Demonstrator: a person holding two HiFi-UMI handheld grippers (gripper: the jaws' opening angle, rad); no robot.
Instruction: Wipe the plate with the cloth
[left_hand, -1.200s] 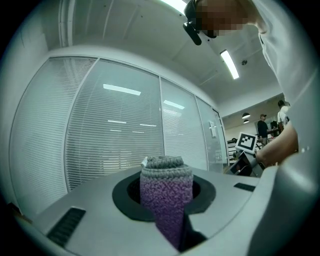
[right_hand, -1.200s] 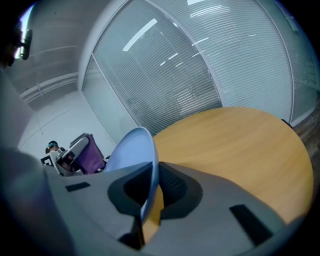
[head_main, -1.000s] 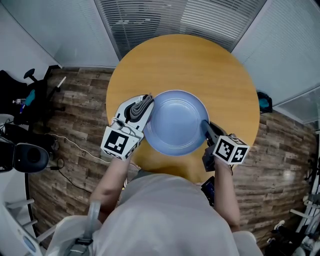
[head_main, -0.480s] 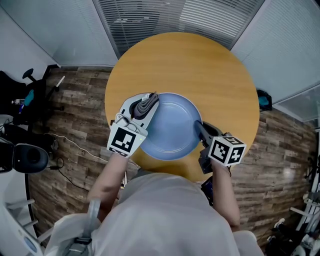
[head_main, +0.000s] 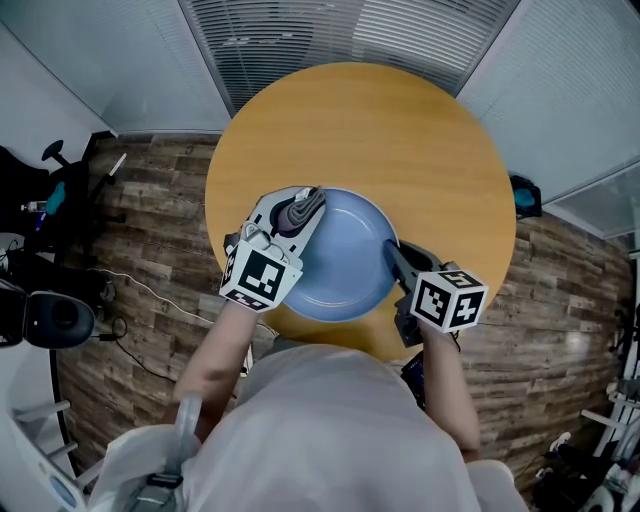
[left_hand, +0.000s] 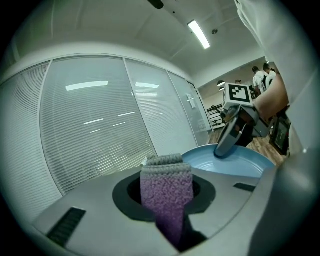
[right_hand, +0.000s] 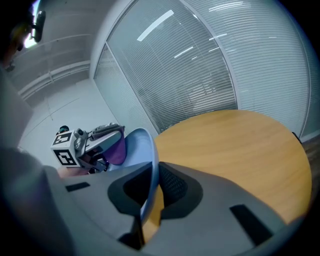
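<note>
A pale blue plate (head_main: 340, 255) is held above the round wooden table (head_main: 400, 130), near its front edge. My right gripper (head_main: 393, 255) is shut on the plate's right rim (right_hand: 150, 165), which runs thin between the two jaws. My left gripper (head_main: 305, 212) is shut on a folded purple and grey cloth (left_hand: 166, 187). In the head view the cloth (head_main: 300, 210) lies at the plate's upper left rim; whether it touches the plate I cannot tell. From the left gripper view the plate (left_hand: 240, 162) lies beyond the cloth, with the right gripper (left_hand: 226, 145) on its far edge.
The table's far half (right_hand: 235, 140) is bare wood. Wood-plank floor surrounds the table, with a dark office chair (head_main: 40, 200) at the left. Glass walls with blinds (head_main: 300, 40) stand behind the table. People stand far off in the left gripper view (left_hand: 261, 80).
My left gripper has moved right and inward with the cloth, from beside the plate's left edge onto its upper left rim. The plate and right gripper have shifted slightly left.
</note>
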